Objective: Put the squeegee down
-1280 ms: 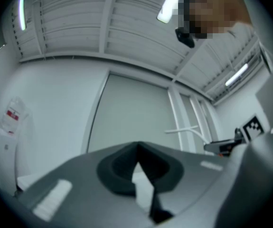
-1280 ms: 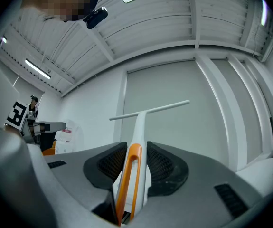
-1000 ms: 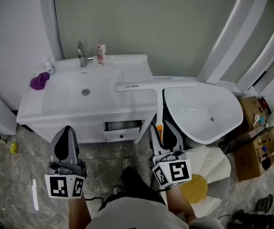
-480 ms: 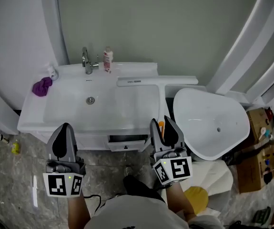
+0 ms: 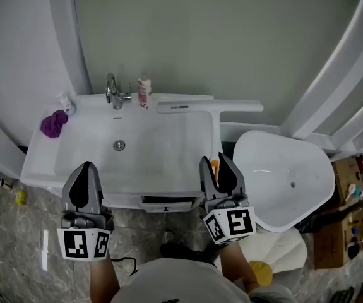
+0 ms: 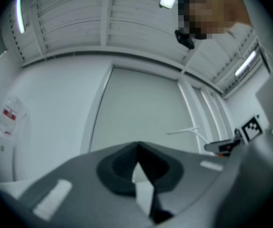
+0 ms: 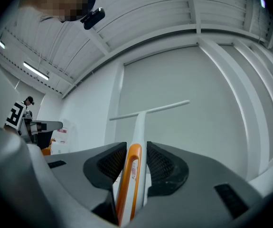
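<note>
The squeegee (image 5: 215,115) is white with an orange grip; its long blade lies crosswise above the right end of the washbasin (image 5: 74,160), at the base of the wall. My right gripper (image 5: 219,168) is shut on the orange handle, which points up and forward. In the right gripper view the squeegee (image 7: 137,132) rises between the two dark pads (image 7: 161,166), its blade level across the grey wall. My left gripper (image 5: 83,183) hangs in front of the basin's left half, jaws together and holding nothing. In the left gripper view its tips (image 6: 137,163) meet against the wall.
A chrome tap (image 5: 112,92) and a small pink-labelled bottle (image 5: 144,91) stand at the basin's back edge, a purple cloth (image 5: 53,123) at its left end. A white toilet (image 5: 282,178) sits to the right, cardboard boxes (image 5: 340,229) beyond it. Grey marble floor lies below.
The view has tilted up and the basin sits lower and closer. The squeegee blade has risen from over the toilet and basin edge to the foot of the wall. Both grippers keep their grip state.
</note>
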